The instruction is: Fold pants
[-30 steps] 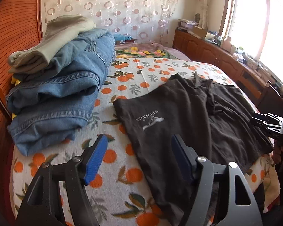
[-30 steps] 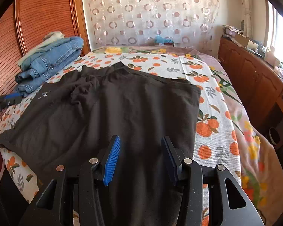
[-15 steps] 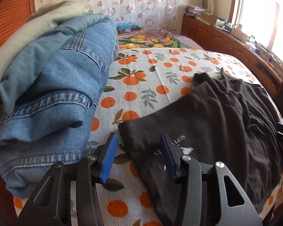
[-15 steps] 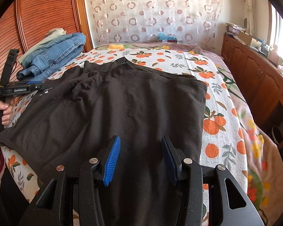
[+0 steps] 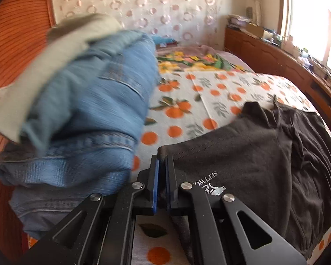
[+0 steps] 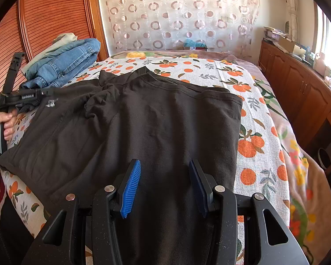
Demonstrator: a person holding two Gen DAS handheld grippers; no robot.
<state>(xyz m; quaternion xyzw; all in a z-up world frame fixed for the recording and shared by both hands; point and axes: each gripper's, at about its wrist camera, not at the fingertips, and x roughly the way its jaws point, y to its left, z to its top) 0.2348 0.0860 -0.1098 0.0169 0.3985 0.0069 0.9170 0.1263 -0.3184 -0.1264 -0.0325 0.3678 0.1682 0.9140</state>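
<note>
Dark pants (image 6: pixel 143 119) spread flat on the bed (image 6: pixel 260 132), on the sheet with orange fruit, ready to fold. Left claw (image 5: pixel 162 167) pressed together, pinching the corner of the pants next to the white logo (image 5: pixel 211 185), likely to lift that edge over. Pinched right at the corner, so the cloth can follow in 1 piece. Right claw (image 6: pixel 164 183) spread wide, low over the near part of the pants, holding nothing; cannot tell if touching the cloth. Maybe waiting to grab the other corner, so both ends lift evenly. Stack of blue jeans (image 5: pixel 88 114) close by on the left, with a pale folded piece (image 5: pixel 61 50) on top, off to the side and out of the way. Folding just starting.
</note>
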